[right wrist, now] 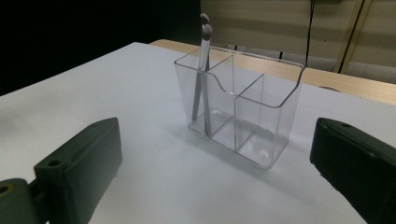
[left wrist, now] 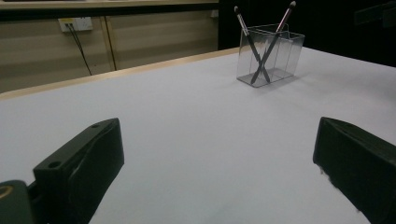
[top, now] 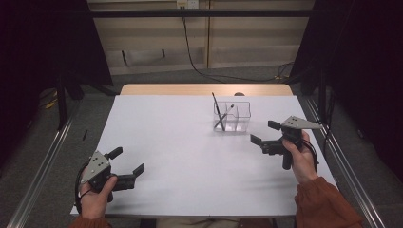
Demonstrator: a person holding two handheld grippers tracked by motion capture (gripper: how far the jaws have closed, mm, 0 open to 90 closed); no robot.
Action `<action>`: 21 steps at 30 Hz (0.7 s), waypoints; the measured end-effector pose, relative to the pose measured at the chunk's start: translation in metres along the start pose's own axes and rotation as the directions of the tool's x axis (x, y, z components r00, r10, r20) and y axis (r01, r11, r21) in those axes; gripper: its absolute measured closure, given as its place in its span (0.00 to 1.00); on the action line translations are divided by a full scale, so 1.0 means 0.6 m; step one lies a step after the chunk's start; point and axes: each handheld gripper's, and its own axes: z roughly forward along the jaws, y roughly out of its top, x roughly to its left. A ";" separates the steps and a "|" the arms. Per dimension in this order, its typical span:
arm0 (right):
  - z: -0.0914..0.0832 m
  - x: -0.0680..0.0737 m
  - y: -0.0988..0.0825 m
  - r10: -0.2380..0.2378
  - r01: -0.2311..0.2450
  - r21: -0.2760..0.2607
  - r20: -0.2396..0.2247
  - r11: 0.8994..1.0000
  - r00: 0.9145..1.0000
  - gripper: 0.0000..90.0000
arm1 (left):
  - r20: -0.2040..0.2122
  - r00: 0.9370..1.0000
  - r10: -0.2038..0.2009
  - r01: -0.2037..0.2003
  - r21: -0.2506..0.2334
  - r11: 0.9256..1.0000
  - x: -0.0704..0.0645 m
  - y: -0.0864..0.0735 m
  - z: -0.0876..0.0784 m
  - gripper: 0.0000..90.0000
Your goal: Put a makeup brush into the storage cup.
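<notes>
Clear two-compartment holder stands upright on the white desk, toward the far edge, right of centre. Two brushes lean crossed in its left compartment; the right compartment has nothing in it. Right claw near the holder, jaws spread wide, nothing held, apart from it. Left claw at the near left corner, well apart, jaws wide, nothing held.

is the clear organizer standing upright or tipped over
Upright. The clear organizer sits flat on the white table, open top upward, with two brushes leaning inside one compartment.
</notes>
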 end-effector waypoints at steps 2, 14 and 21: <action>-0.006 0.002 -0.008 0.001 -0.001 -0.009 0.007 1.000 1.000 0.00 | -0.004 1.000 0.001 -0.001 -0.001 1.000 -0.001 0.000 -0.002 0.02; -0.054 0.011 -0.047 -0.012 0.013 -0.014 0.042 1.000 0.999 0.01 | -0.011 1.000 -0.002 0.002 -0.002 1.000 -0.004 -0.002 -0.006 0.02; -0.074 0.011 -0.062 -0.016 0.017 -0.018 0.070 1.000 0.997 0.01 | -0.007 1.000 0.004 -0.004 -0.006 1.000 -0.005 -0.002 -0.011 0.01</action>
